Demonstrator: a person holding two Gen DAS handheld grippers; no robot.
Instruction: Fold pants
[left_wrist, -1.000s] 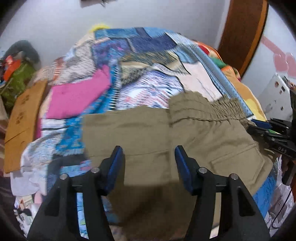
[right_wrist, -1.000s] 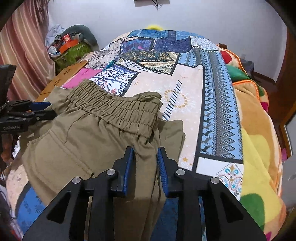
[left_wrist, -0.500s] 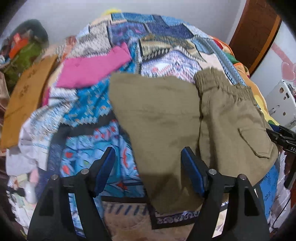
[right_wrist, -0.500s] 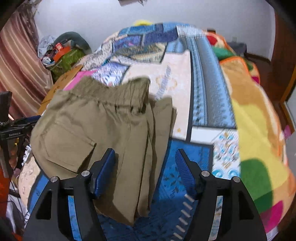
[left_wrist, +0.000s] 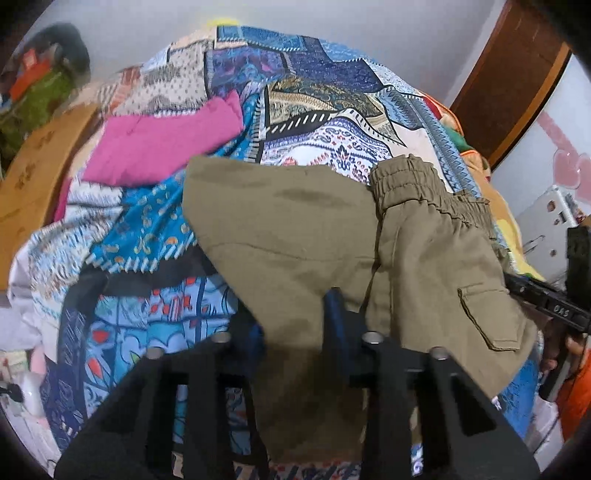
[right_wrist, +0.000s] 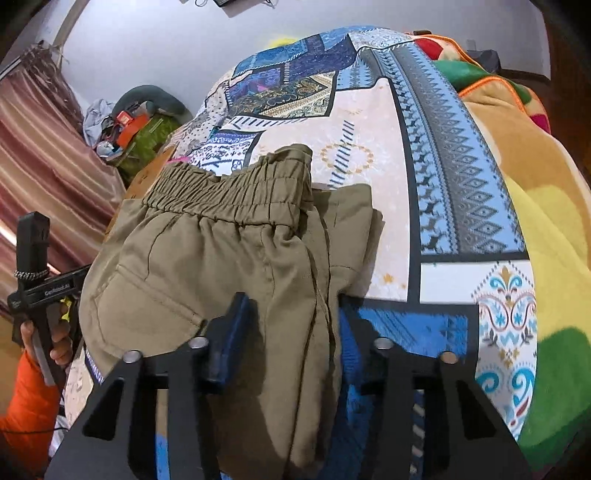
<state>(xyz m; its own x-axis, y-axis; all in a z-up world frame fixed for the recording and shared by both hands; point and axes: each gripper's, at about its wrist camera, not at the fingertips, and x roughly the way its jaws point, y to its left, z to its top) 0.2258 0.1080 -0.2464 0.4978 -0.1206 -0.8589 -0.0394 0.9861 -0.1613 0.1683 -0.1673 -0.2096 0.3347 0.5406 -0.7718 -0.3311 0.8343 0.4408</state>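
Folded olive pants (left_wrist: 306, 236) on patchwork bedspread (left_wrist: 332, 96); left gripper (left_wrist: 295, 317) and right gripper (right_wrist: 291, 321) just closing, each grasping near-edge cloth.

Your left gripper (left_wrist: 295, 325) has just been closing, its blue pads straddling the near fold of the olive pants (left_wrist: 424, 266) on the patterned bedspread (left_wrist: 314, 92).

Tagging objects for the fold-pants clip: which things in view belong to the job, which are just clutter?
Job:
- olive pants
- left gripper
- right gripper
- patchwork bedspread, the folding surface

Lying about:
- pink garment
- fleece blanket
- cardboard box
- striped curtain
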